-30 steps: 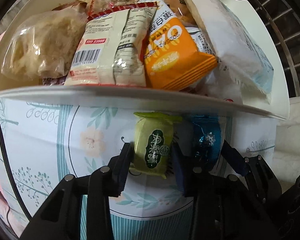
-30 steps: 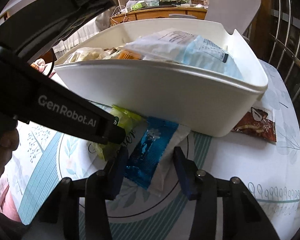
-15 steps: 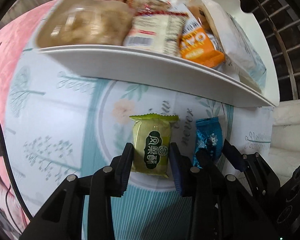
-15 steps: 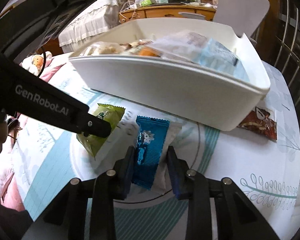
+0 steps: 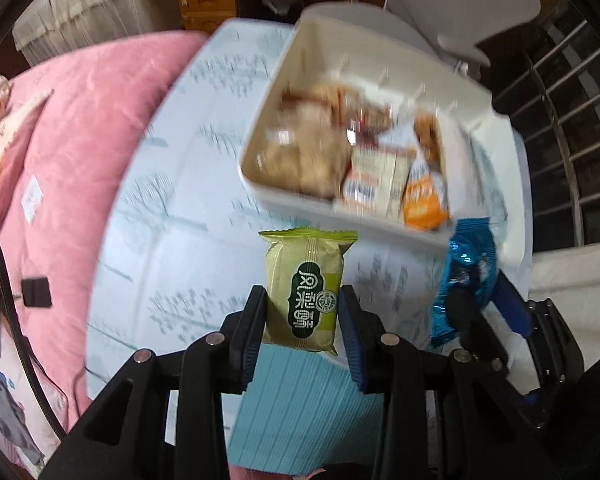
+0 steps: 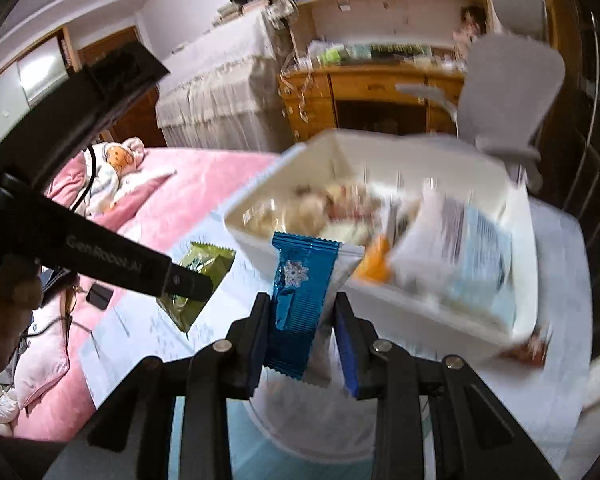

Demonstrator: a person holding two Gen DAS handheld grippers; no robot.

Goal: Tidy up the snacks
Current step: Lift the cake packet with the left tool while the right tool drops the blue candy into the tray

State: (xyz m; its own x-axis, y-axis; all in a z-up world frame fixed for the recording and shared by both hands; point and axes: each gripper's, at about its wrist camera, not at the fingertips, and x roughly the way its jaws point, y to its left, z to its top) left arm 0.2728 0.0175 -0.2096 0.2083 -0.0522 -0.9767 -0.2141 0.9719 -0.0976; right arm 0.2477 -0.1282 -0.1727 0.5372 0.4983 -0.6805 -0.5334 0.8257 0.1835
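My left gripper (image 5: 302, 312) is clamped on a green snack packet (image 5: 306, 286), its pads pressing both long sides, and the packet hangs clear above the desk (image 5: 172, 200). My right gripper (image 6: 302, 326) is closed the same way on a blue snack packet (image 6: 298, 300), also off the desk. In the left wrist view that blue packet (image 5: 466, 276) hangs just to the right of my left gripper, with the right gripper's black and blue fingers (image 5: 510, 308) around it, so the two grippers sit close side by side.

Ahead of both grippers, a little to the right, stands the white bin (image 5: 292, 196), already packed with snacks: clear bags of pale pieces, a white packet with a barcode, an orange packet (image 5: 424, 204) at the near wall, and a large white-and-blue bag (image 6: 468, 256) lying over the right end. Its near wall is what stands between the held packets and the bin's inside. A brown packet (image 6: 526, 348) lies on the desk at the bin's right corner, blurred.

To my left, past the desk edge, lies a pink quilt (image 5: 80, 128) with a soft toy (image 6: 118, 158) on it. Beyond the bin is a grey chair (image 6: 508, 92) and a wooden cabinet (image 6: 364, 88).
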